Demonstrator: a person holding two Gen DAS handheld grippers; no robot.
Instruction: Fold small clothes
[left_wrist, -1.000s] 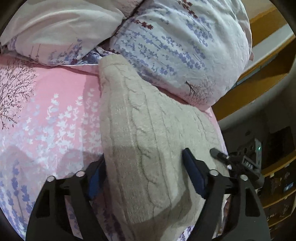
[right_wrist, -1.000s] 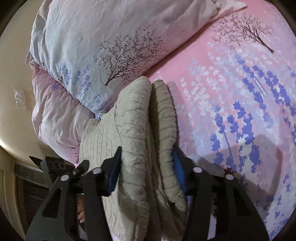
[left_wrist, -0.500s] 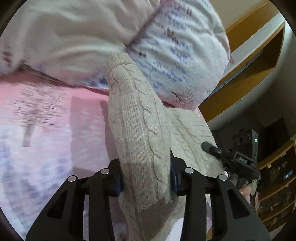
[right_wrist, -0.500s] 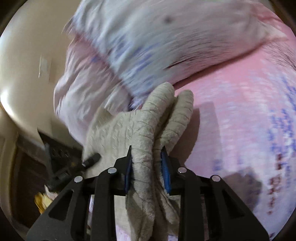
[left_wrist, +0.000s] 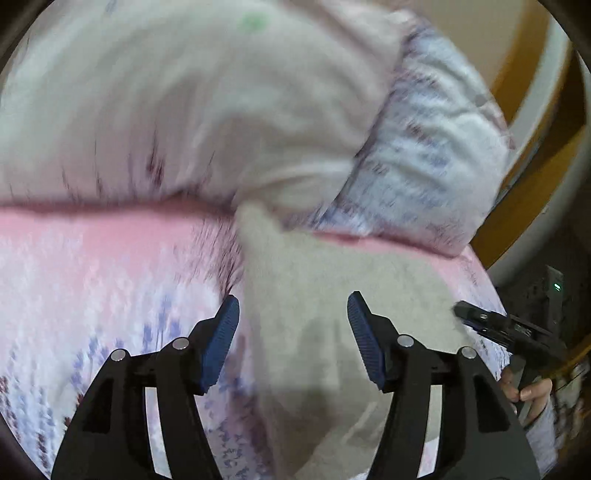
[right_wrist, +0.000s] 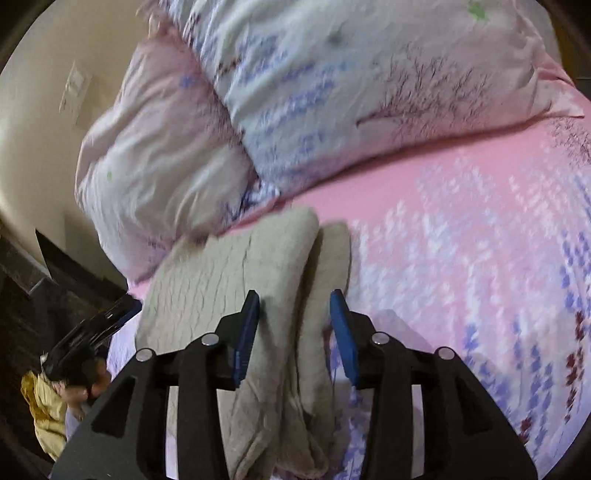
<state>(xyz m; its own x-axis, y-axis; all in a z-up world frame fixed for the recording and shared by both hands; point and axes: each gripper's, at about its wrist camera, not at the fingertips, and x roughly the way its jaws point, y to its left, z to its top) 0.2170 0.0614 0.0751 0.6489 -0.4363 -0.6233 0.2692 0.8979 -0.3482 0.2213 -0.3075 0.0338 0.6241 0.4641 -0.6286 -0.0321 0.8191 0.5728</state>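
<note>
The soft, bumpy knit sweater (right_wrist: 236, 280) lies folded on the smooth pink sheet (right_wrist: 461, 229), just below the puffy pillows (right_wrist: 332, 92). The left gripper (left_wrist: 293, 321) has just opened wide around it, blue pads apart. The right gripper (right_wrist: 293, 314) has just opened too, pads off the thick fold.

Motion blur smears the pillows (left_wrist: 229, 110) and the knit sweater (left_wrist: 314, 295) in the left wrist view until its cable pattern is lost, the sweater's near end (right_wrist: 280, 424) runs off the bottom edge in the right wrist view, and the yellow cloth (right_wrist: 44, 410) (partly cut off) cannot be identified.
</note>
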